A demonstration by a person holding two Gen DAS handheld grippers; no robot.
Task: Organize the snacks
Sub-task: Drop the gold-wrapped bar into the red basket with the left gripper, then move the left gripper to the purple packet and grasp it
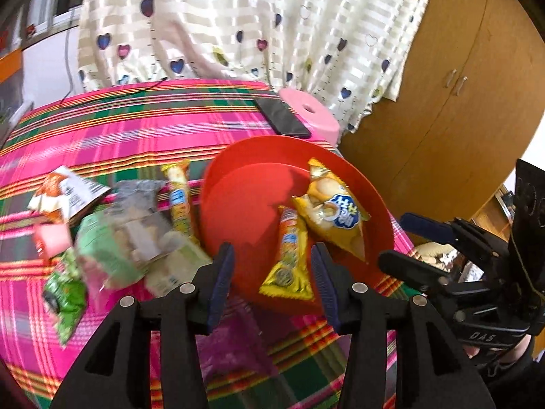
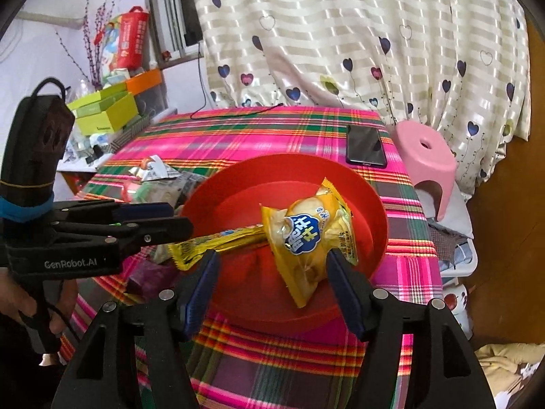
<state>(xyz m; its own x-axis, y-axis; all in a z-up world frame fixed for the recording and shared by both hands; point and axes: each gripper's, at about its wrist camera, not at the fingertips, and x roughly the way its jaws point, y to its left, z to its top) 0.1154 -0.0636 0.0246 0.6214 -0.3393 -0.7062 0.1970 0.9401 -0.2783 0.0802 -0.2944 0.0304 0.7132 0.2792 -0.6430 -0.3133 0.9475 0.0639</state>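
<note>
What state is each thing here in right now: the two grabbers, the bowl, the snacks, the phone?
Left gripper: jaws open, empty, over the bowl's near rim.
Right gripper: jaws open, empty.
Red bowl: upright, holding two packets.
Yellow snack bag: sealed, lying in the bowl.
Long yellow packet: sealed, its end over the rim.
Loose snacks: piled on the cloth, outside the bowl.
Phone: screen dark.

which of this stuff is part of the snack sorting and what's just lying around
Part of the job:
red bowl
yellow snack bag
long yellow snack packet
loose snack pile

Just lying about:
black phone
pink stool
black cable
</note>
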